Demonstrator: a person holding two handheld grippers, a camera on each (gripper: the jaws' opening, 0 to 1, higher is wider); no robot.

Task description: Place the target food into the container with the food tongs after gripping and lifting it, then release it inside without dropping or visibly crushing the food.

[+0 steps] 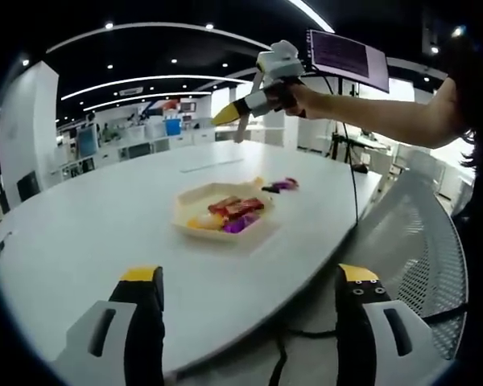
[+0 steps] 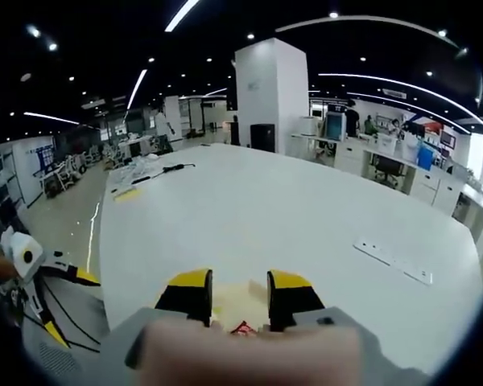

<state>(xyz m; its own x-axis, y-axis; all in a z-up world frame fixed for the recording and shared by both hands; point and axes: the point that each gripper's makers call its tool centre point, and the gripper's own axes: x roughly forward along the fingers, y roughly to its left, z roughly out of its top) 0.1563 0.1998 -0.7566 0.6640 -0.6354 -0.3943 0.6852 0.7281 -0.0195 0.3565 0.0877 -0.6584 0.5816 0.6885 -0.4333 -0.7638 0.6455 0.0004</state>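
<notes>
Left gripper view: left tongs (image 1: 253,289) spread wide, yellow-tipped black jaws rising from the bottom edge, nothing between them, hovering over the near rim of the large white oval worktop (image 1: 105,217). Shallow cream-coloured paper container (image 1: 223,215) resting near mid-worktop, holding wrapped food pieces (image 1: 229,213) in red, orange and purple; individual wrappers too small to tell apart. Two further small wrapped pieces, purple and dark (image 1: 280,186), lying on the worktop just beyond the container, apart from it. Right tongs (image 1: 235,117) held high above the far side of the worktop by a bare outstretched arm (image 1: 378,117) entering from the right; yellow tip pointing left and downward; jaw gap not readable from this angle. Dark monitor screen (image 1: 348,56) behind the hand. White mesh chair back (image 1: 423,241) at right, partly cut off by the frame edge.

Right gripper view: right tongs (image 2: 239,299) seen from behind, yellow-capped jaws standing a narrow gap apart; blurred grey housing across the bottom hiding the jaw roots. Scrap of red wrapper and a cream edge visible low in the gap, too obscured to confirm any pinch. White power strip (image 2: 390,260) lying flat on the worktop to the right. Open-plan office beyond, desks and white pillar (image 2: 272,92) in the distance.
</notes>
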